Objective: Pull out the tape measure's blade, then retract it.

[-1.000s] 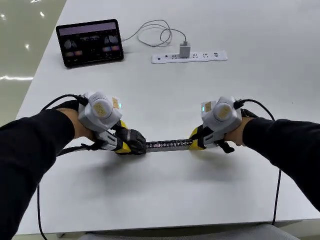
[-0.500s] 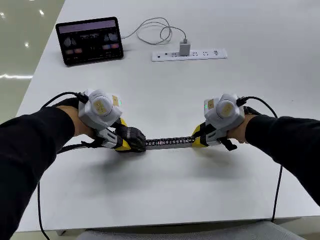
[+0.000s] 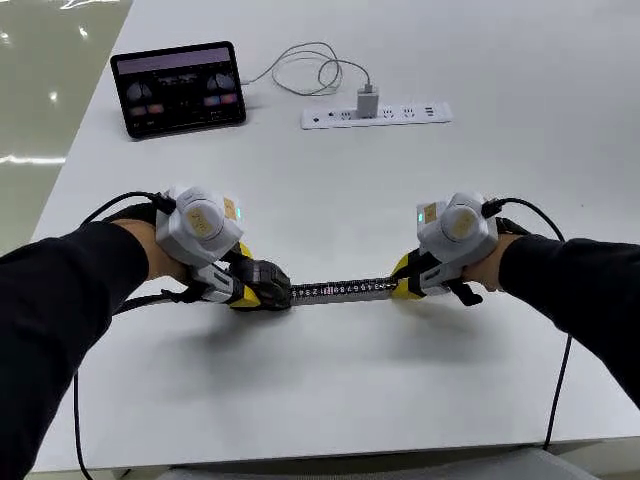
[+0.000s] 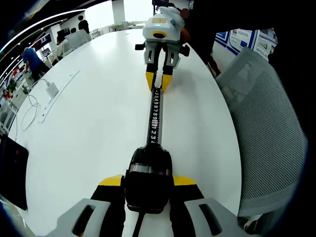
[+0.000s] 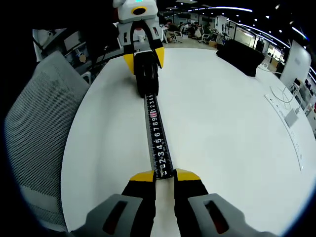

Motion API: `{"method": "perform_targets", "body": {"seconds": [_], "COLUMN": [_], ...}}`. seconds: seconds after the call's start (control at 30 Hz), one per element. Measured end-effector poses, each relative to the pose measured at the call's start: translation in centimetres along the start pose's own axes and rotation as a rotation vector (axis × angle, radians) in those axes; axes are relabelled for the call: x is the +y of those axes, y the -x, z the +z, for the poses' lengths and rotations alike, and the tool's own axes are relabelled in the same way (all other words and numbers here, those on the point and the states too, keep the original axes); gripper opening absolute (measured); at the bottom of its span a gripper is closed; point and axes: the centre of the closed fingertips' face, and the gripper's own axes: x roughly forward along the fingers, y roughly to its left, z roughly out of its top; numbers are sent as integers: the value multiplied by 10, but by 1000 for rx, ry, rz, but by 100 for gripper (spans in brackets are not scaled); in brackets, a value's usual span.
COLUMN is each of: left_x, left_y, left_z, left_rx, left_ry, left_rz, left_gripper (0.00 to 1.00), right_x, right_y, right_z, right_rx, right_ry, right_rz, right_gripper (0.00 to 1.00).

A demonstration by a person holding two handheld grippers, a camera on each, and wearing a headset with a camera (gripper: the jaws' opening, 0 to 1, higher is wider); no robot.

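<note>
As jaws clamp, tape measure (image 3: 330, 291) spans.

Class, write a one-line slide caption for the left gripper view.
Left gripper grips the tape measure case while the right gripper holds the extended blade by its tip.

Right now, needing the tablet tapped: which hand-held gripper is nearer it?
Left. The left hand-held gripper lies nearly straight in front of the tablet; the right hand-held gripper lies farther off, to the right.
</note>
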Motion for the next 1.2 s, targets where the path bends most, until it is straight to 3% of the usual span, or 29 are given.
{"method": "perform_targets", "body": {"seconds": [1.2], "left_x": [-1], "left_y": [1], "left_z": [2], "left_rx": [-2], "left_ry": [4], "left_rz": [0], "left_gripper": [30], "right_x": [-3], "right_y": [14], "right_z": [-12], "right_rx": [3], "right_ry": [-20], "right_rz": [-13], "right_gripper": [8]}}
